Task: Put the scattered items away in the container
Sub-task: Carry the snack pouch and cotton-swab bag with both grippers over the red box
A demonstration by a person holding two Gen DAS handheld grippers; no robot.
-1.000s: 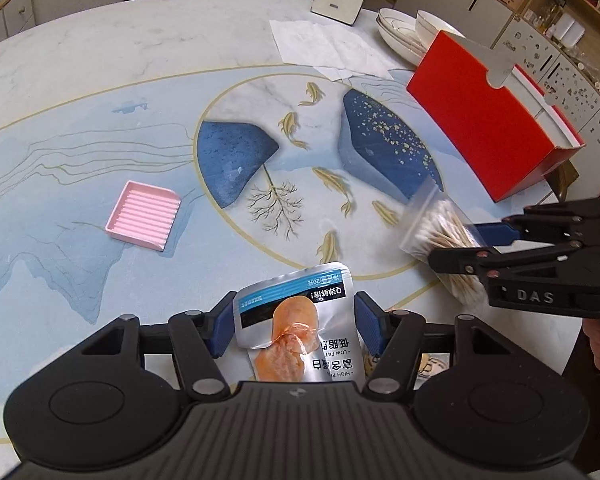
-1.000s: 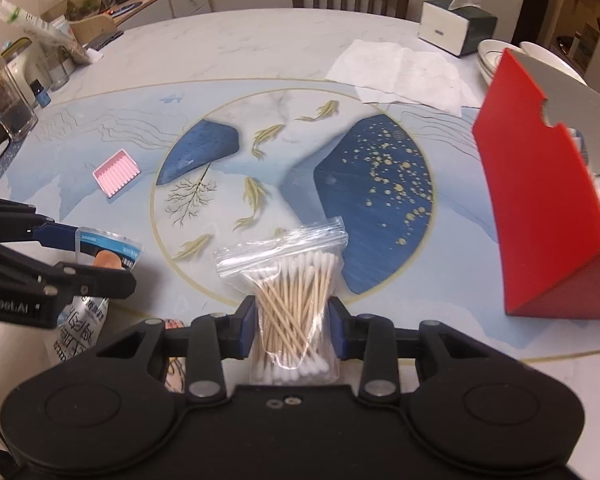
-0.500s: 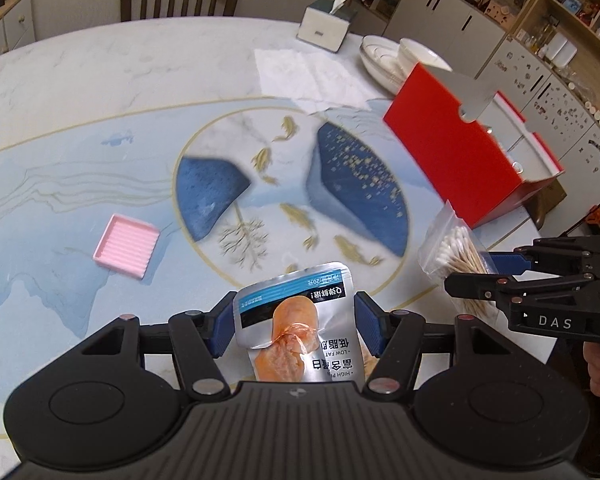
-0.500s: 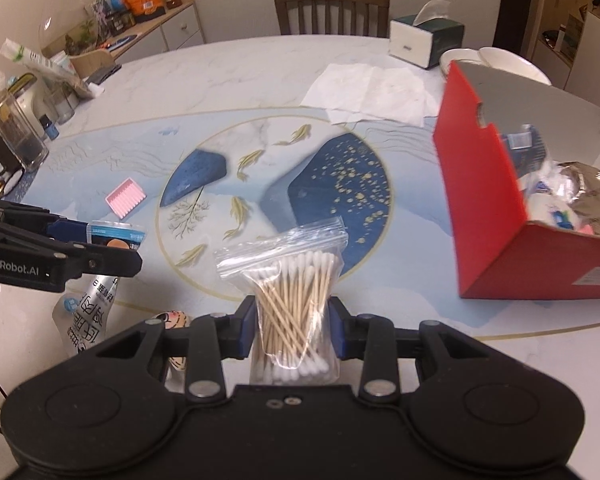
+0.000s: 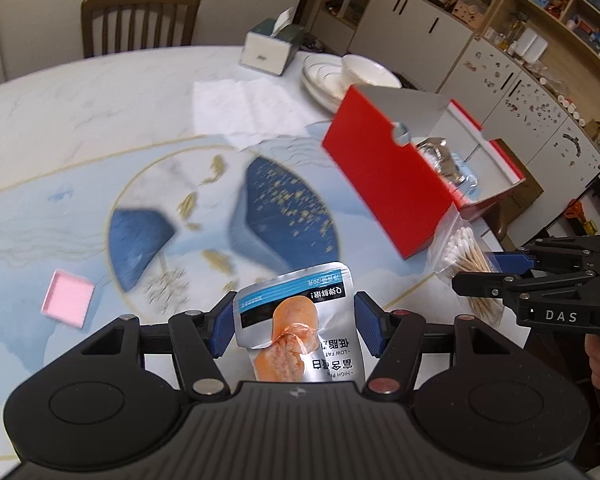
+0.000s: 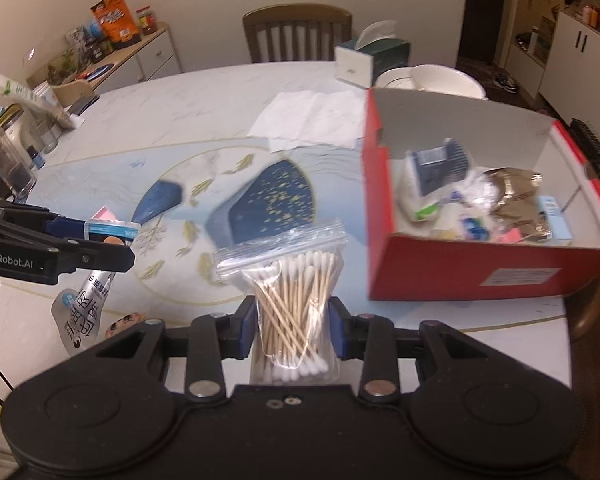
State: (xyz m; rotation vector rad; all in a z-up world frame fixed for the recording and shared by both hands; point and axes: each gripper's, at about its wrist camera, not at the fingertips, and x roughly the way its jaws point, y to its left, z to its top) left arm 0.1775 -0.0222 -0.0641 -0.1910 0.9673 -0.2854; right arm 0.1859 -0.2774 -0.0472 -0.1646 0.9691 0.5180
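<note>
Nearest the red box (image 6: 452, 268), on its open near side, the right gripper (image 6: 292, 330) was clamped across the middle of a swab bag (image 6: 288, 292), zip edge up, probably so the loose sticks would hang bunched and not spill on the way over the rim. It tilted steeply downward, the bag clear of the table (image 6: 204, 92). Further from the box, off its left end, the left gripper (image 5: 296, 330) pinched a foil pouch (image 5: 300, 320) by its sides, its jaws fairly wide because the pouch is broad and flat; it pointed down at a similar slant, and a fingertip of the person's other hand showed behind the right gripper. Farthest from the box, a pink tray (image 5: 68, 298) lay alone on the table, likely next. The box already held several packets, so both loads seemed bound there.
</note>
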